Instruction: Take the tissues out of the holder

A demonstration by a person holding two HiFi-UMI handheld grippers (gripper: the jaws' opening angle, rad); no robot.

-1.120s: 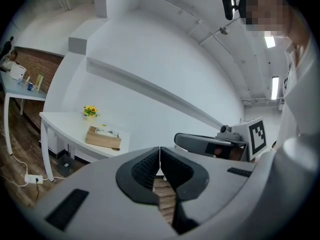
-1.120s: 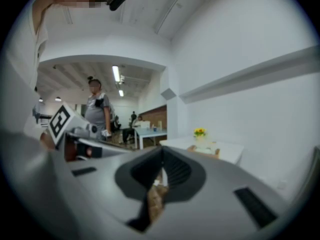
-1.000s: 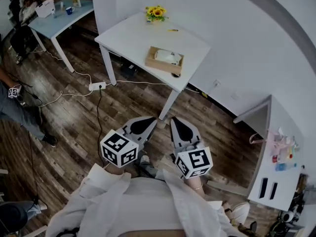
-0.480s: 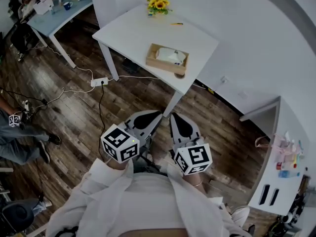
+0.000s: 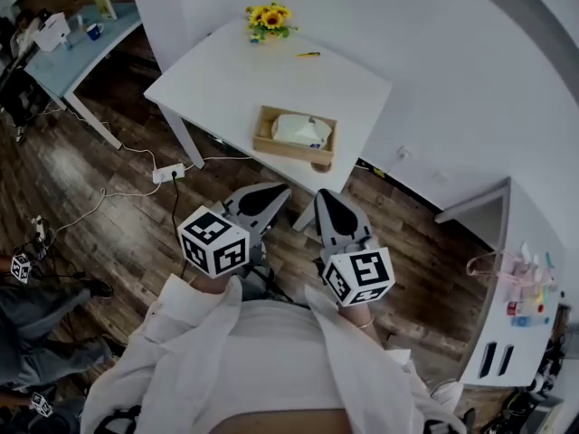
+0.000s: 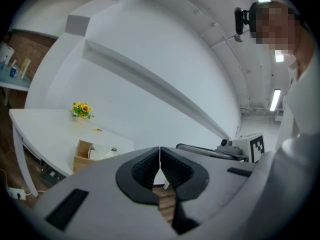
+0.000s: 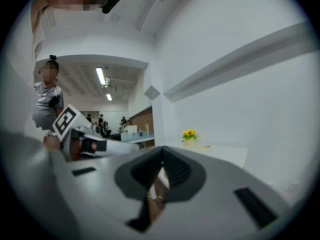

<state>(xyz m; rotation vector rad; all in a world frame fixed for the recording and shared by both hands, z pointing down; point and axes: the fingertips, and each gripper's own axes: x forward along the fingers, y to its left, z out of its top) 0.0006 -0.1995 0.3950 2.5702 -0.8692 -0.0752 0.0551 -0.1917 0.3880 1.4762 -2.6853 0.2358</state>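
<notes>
A wooden tissue holder with white tissues in it sits near the front edge of a white table; the holder also shows in the left gripper view, with its tissues. My left gripper and right gripper hang side by side over the floor, short of the table. Both are shut with nothing between their jaws. In its own view the left gripper has its pads touching, and the right gripper looks the same.
A small pot of yellow flowers and a pen lie at the table's far side. A power strip and cables lie on the wooden floor to the left. A blue desk stands far left, a white shelf at right.
The view has shifted toward the table; the holder now lies closer to both grippers. Both grippers stayed shut and side by side.
</notes>
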